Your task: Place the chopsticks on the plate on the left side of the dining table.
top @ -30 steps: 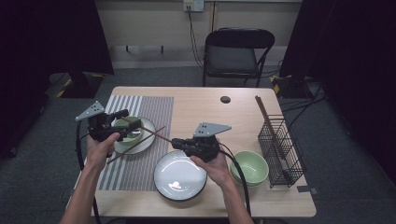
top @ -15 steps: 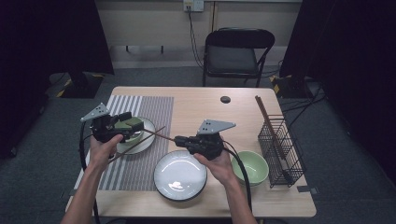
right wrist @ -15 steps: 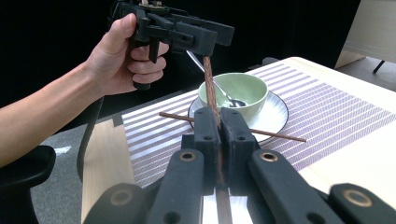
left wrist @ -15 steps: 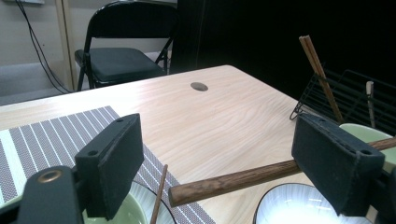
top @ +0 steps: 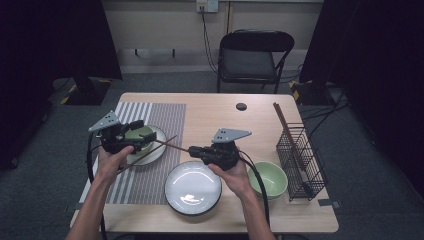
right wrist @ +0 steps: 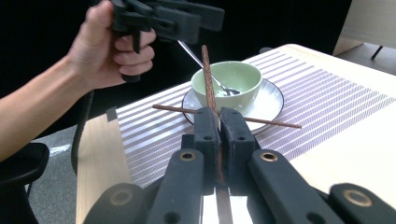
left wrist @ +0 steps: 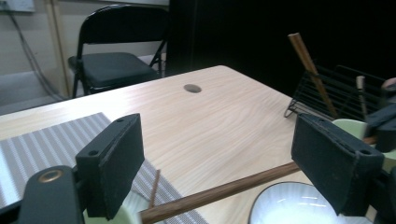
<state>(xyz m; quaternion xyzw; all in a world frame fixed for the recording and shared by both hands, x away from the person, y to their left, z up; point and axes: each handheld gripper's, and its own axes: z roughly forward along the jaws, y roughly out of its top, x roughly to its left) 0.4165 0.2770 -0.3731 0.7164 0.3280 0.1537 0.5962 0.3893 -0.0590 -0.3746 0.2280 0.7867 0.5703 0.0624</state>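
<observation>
Fingers: right gripper pinches one chopstick; left gripper spread, holding nothing. Second chopstick lies on mat, uncollected; likely bound for rack.

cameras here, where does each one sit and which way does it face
High view: above the table's near edge, facing forward and down; both forearms show.
Left gripper view: on the left tongs, facing the wire rack; open jaws show.
Right gripper view: on the right tongs, shut on a chopstick, facing the left hand.
Shared: that chopstick.
</observation>
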